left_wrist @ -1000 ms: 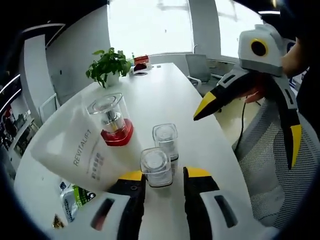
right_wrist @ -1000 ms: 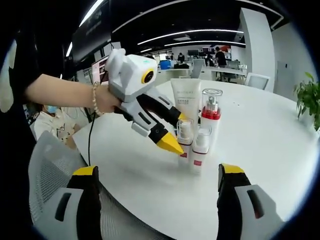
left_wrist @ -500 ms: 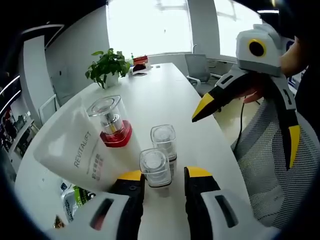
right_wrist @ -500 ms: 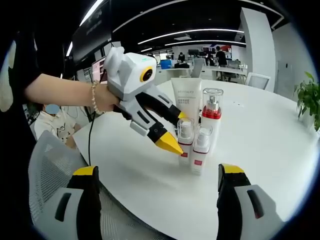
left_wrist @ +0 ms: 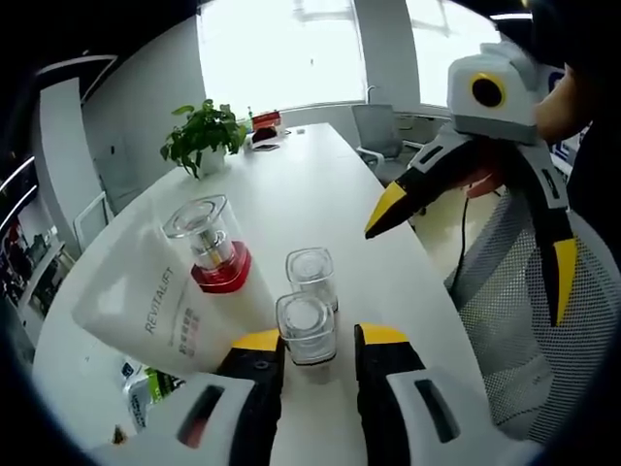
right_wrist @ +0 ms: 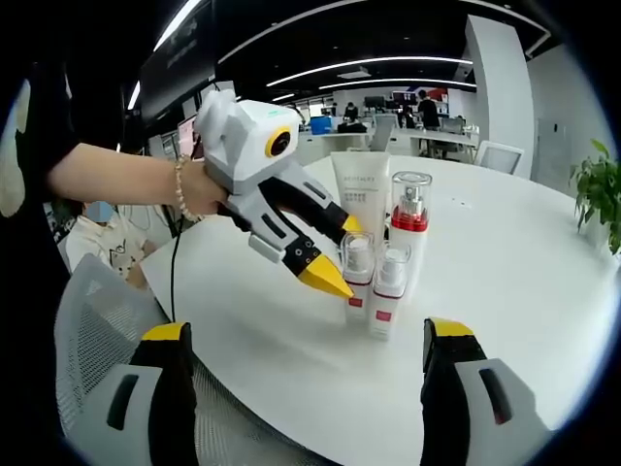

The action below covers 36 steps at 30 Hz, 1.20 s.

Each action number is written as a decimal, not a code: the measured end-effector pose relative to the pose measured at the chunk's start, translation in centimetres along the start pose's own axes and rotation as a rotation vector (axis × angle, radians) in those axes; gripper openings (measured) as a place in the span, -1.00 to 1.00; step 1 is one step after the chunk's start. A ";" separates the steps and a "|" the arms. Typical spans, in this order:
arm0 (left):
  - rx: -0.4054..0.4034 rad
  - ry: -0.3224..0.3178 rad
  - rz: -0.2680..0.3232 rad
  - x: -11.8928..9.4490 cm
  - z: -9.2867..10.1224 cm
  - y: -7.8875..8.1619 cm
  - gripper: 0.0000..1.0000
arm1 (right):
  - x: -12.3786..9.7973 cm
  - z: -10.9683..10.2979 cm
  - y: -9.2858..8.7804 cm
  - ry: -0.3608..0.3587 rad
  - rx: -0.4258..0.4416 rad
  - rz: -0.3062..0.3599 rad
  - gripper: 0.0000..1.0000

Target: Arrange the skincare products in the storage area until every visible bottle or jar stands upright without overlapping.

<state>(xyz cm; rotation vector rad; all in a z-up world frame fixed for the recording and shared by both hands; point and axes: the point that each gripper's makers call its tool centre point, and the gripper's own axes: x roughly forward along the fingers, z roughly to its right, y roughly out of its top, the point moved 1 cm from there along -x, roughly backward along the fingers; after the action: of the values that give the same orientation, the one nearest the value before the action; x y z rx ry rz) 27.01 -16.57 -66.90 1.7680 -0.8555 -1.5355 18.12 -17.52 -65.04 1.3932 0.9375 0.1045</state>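
The four skincare products stand upright in a tight cluster near the edge of the white surface [right_wrist: 543, 282]: a white tube [right_wrist: 360, 199], a red-collared pump bottle [right_wrist: 408, 225] and two small clear-capped bottles [right_wrist: 358, 274]. The left gripper [left_wrist: 308, 342] has its jaws released, flanking the nearer small bottle [left_wrist: 306, 328] without clamping. A sideways nudge could topple it into its neighbours. The right gripper [right_wrist: 303, 342] hangs wide open, well apart.

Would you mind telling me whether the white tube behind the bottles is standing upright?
Upright. In the right gripper view the white tube stands vertically on the table, cap end down, behind the red-collared pump bottle.
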 end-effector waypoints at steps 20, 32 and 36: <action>0.014 0.035 0.014 -0.7 -0.6 0.8 -0.44 | 0.1 0.1 -0.1 0.004 0.004 -0.001 0.95; 0.041 0.014 -0.057 -0.2 0.0 -1.4 -0.40 | 0.1 0.1 -0.2 0.003 0.007 -0.002 0.94; 0.039 0.008 -0.076 0.4 0.0 -2.0 -0.43 | 0.2 0.1 -0.3 0.005 0.009 -0.007 0.94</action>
<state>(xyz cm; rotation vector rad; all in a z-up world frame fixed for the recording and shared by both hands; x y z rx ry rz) 27.15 -15.70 -68.77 1.8525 -0.8289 -1.5688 18.14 -17.57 -65.39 1.3981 0.9483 0.0987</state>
